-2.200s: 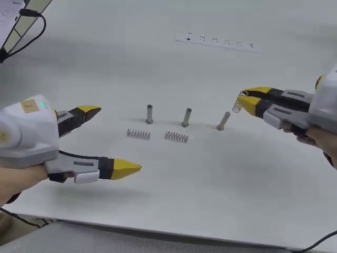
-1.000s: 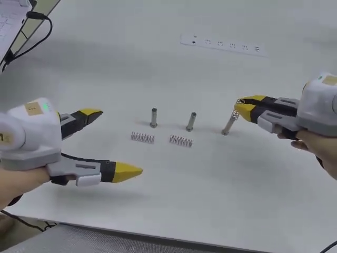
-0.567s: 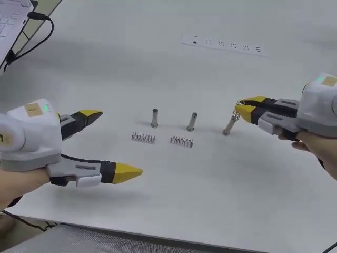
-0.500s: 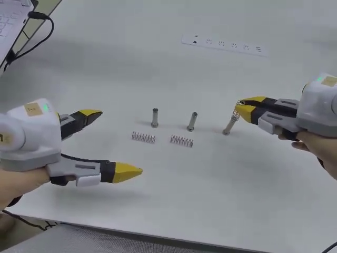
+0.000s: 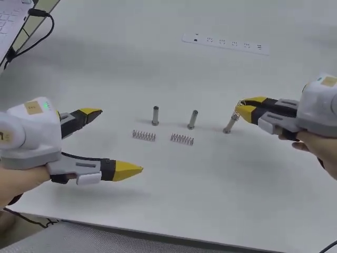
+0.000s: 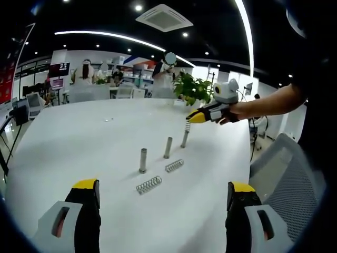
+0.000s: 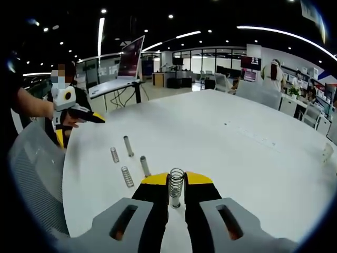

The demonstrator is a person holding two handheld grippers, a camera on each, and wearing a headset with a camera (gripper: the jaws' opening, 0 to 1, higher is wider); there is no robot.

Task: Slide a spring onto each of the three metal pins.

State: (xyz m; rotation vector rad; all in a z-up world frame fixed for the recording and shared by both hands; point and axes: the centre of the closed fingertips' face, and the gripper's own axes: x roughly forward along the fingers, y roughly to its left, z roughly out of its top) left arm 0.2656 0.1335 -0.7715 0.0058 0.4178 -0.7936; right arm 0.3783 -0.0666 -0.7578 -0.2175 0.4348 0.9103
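Lowered since earlier, right gripper (image 5: 243, 107) clamps a spring (image 5: 237, 112) at the tip of the tilted right pin (image 5: 229, 125). Left gripper (image 5: 118, 140) hovers, jaws wide apart; two loose springs (image 5: 144, 135) (image 5: 182, 138) lie on the bench (image 5: 210, 200).

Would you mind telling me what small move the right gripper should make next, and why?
Probably ease the right gripper down along the leaning pin: its spring appears to sit just at the pin's top, not yet slid down.

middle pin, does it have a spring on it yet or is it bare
Bare. The middle pin stands with smooth metal showing top to base, and a spring lies flat on the table in front of it.
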